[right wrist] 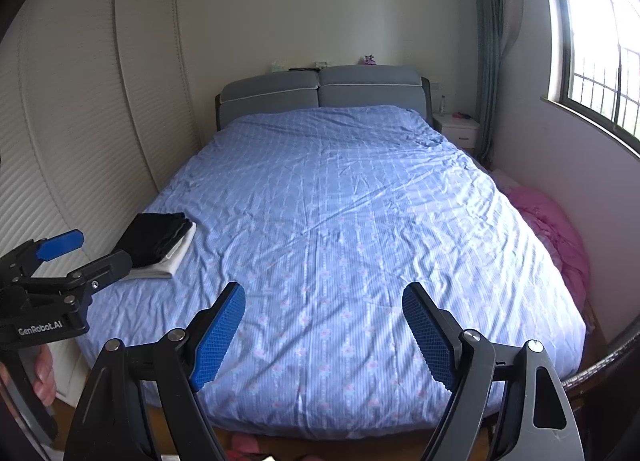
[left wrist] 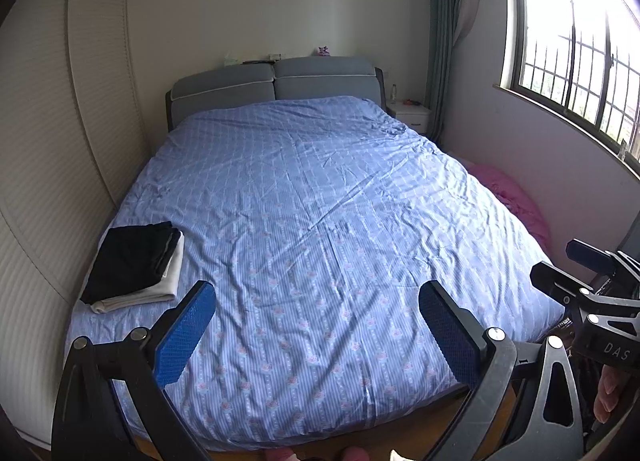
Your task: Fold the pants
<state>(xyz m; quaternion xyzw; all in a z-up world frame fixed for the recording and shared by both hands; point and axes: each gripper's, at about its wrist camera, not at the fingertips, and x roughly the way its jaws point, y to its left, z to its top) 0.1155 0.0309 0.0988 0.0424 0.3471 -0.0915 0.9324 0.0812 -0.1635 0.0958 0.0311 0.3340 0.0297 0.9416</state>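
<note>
- The left gripper (left wrist: 316, 325) is seen from its own camera with its blue pads spread wide above the near end of the bed (left wrist: 320, 201); nothing is held between them.
- The right gripper (right wrist: 324, 325) is likewise held with its jaws wide apart over the near end of the bed, and nothing is caught between its pads.
- Each gripper is also caught at the edge of the other's view: the left one at the left of the right wrist view, the right one at the right of the left wrist view, each with fingers of the holding hand visible below it.
- A folded stack is seen on the near left corner of the bed: black pants (left wrist: 132, 261) are laid on top of a folded white garment (left wrist: 160, 285), and both grippers are well apart from it.
- The bed is covered by a wrinkled blue patterned cover.
- A grey padded headboard (left wrist: 276, 81) is seen at the far end.
- Pink bedding (right wrist: 560, 229) is bundled between the right side of the bed and the wall under the window (left wrist: 572, 53).
- A white slatted wardrobe (right wrist: 80, 121) is set along the left side.
</note>
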